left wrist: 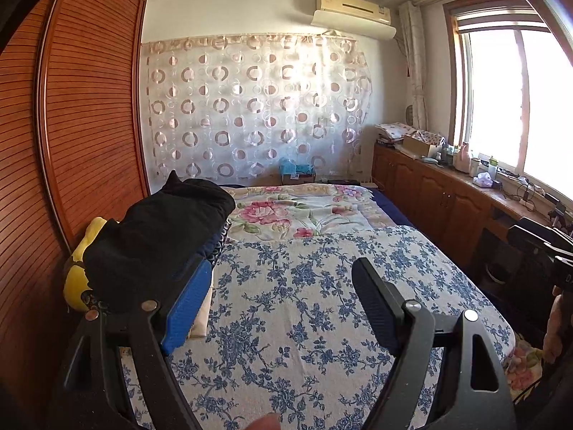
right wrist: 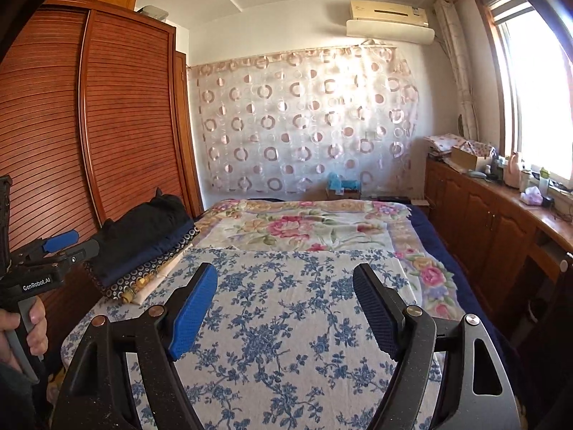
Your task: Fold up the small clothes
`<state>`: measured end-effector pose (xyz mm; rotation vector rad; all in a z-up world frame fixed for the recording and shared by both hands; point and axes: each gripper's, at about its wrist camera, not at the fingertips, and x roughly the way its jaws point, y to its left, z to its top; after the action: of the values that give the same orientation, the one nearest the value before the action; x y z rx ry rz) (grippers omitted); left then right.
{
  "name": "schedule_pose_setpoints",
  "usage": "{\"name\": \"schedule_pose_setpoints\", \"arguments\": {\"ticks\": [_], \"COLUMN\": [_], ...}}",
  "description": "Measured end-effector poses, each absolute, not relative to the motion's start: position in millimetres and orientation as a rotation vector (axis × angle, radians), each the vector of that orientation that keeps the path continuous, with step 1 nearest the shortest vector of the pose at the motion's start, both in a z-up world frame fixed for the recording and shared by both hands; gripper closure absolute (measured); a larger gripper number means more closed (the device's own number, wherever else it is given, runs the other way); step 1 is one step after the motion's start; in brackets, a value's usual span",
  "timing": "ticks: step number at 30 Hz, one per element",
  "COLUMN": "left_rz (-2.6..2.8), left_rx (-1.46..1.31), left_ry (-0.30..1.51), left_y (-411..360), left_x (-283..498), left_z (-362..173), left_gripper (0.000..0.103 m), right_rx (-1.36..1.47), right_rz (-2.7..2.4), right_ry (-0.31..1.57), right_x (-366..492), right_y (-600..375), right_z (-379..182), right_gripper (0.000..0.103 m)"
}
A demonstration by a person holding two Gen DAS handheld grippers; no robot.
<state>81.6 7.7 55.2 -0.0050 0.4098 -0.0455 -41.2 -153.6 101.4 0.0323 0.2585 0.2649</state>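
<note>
A stack of folded clothes lies at the bed's left edge, with a black garment (left wrist: 157, 236) on top and a yellow piece (left wrist: 80, 272) beside it. In the right wrist view the stack (right wrist: 143, 243) shows black, navy, patterned and cream layers. My left gripper (left wrist: 283, 304) is open and empty, just right of the stack above the blue-flowered cloth (left wrist: 304, 304). It also shows at the left of the right wrist view (right wrist: 61, 242). My right gripper (right wrist: 284, 308) is open and empty over the same cloth (right wrist: 286, 322).
A pink floral quilt (right wrist: 304, 229) covers the far half of the bed. A wooden louvred wardrobe (right wrist: 107, 125) stands close on the left. A wooden cabinet (right wrist: 501, 222) with bottles and boxes runs under the window on the right.
</note>
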Motion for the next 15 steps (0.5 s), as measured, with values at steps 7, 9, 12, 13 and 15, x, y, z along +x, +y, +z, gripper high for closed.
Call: {"name": "schedule_pose_setpoints", "arguments": {"ticks": [7,9,12,13,15], "left_rz": [-0.057,-0.059,-0.058,-0.058,-0.059], "left_rx": [0.006,0.01,0.011,0.01,0.013], "left_ry": [0.41,0.408,0.405,0.406,0.406], "left_y": [2,1,0,0,0], "left_x": [78,77,75,75,75], "left_z": [53,53,53,53,53], "left_gripper": [0.022,0.022,0.022,0.022,0.022], "right_rx": [0.025,0.022,0.019,0.02,0.019], "right_rz": [0.255,0.256,0.26,0.261,0.265], "right_ry": [0.259,0.259,0.258,0.257,0.26], "right_x": [-29,-22,-10,-10,-6], "right_y": [-152,-154,-159,-160,-163], "right_z": [96,96,92,92,89], "right_gripper": [0.023,0.023,0.023,0.023,0.023]}}
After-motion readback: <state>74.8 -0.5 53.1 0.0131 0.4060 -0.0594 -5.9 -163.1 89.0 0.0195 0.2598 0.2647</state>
